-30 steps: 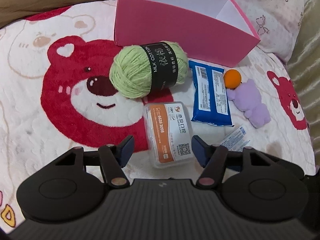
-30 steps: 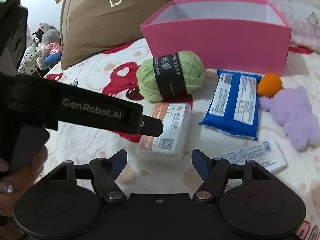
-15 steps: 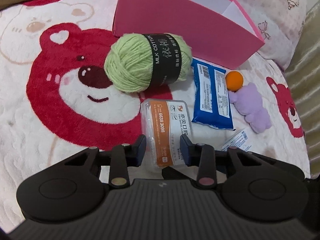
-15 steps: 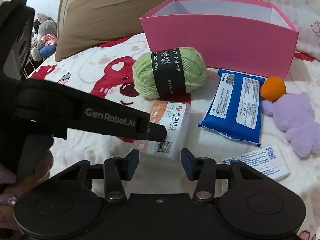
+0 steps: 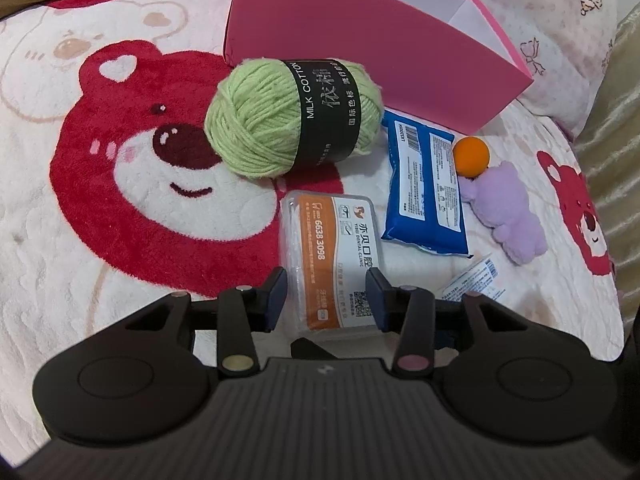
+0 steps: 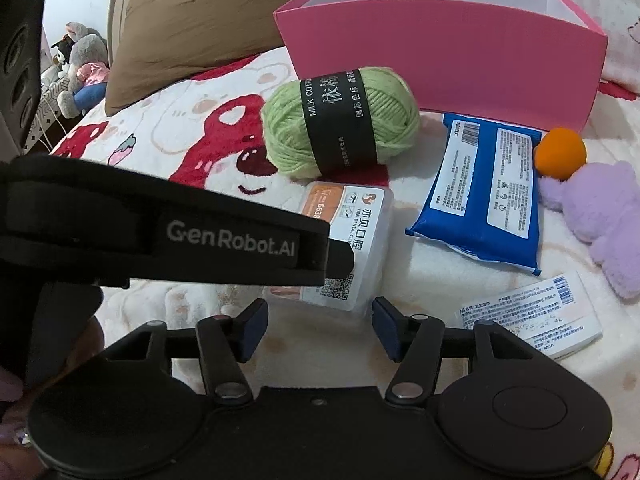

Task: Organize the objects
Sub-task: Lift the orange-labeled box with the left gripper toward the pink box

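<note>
A clear plastic box with an orange and white dental clinic label (image 5: 334,256) lies on the bear blanket. My left gripper (image 5: 327,298) is shut on its near end, one pad on each side. In the right wrist view the same box (image 6: 352,240) shows with the left gripper's finger (image 6: 240,236) across it. My right gripper (image 6: 320,330) is open and empty, just short of the box. Behind stand a green yarn ball (image 5: 292,116) and an open pink box (image 5: 372,40).
A blue wipes pack (image 5: 426,184), an orange ball (image 5: 471,157), a purple plush bear (image 5: 506,212) and a small white packet (image 6: 532,316) lie to the right. A brown pillow (image 6: 192,12) is at the back left.
My left gripper moved forward over the labelled box and closed its fingers on it. My right gripper narrowed and then opened a little again, staying near the box.
</note>
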`<state>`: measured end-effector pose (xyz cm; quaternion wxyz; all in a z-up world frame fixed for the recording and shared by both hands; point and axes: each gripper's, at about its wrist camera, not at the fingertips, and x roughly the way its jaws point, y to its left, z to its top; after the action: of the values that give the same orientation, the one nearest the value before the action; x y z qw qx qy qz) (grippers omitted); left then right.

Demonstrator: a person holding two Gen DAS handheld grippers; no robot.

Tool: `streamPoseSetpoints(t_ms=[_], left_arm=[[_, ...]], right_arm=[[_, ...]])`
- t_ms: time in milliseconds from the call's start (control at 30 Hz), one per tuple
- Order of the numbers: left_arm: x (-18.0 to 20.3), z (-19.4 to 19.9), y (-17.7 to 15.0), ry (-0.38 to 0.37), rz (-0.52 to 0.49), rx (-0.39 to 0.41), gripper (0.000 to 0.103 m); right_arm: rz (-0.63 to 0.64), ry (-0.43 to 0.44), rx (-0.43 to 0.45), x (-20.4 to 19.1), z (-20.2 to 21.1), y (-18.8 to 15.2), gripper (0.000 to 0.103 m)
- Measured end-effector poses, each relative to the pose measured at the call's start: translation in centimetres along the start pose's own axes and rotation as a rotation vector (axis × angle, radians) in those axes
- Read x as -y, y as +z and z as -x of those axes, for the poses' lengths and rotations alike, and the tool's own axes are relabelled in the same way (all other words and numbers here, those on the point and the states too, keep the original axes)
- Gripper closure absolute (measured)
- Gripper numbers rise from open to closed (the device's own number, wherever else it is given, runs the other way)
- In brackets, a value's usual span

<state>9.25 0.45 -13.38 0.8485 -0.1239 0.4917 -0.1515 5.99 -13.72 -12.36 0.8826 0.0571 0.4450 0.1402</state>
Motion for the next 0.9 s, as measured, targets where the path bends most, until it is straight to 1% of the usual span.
streamPoseSetpoints(t_ms=[100,267,367,467,567,800,900], left_arm=[[0.1,-0.1,0.0,0.002,-0.004,0.002,0.061],[0.5,-0.2,0.2,0.02,-0.006,-0.021,0.061],[0.4,0.0,-0.1,0.012,0.0,-0.01,0.062],[0.1,0.0,0.1,0.0,0.013,-0.02,0.063],[0.3,0.0,0.2,0.008,0.008,-0.039,0.063],[0.4,0.0,-0.1,0.014,0.003,-0.034,0.063],[-0.1,0.1,0.1,-0.002,0.046,-0.043,0.064]], right_arm=[[-0.004,0.004,0.003,0.2,-0.4,0.2,0.039],[-0.005,-0.002,0.014,0.2,-1.1,0.2,0.035],[-0.011,0.001,0.02,0.2,-1.1,0.2,0.035],[-0.001,0.0,0.027,0.1,-0.9,0.2,0.035],[0.001,-0.006,0.024,-0.1,-0.9,0.1,0.035],[-0.005,-0.012,0.028,-0.2,-0.9,0.1,0.034],[-0.002,-0.003,0.037,0.1,-1.0,-0.1,0.034]])
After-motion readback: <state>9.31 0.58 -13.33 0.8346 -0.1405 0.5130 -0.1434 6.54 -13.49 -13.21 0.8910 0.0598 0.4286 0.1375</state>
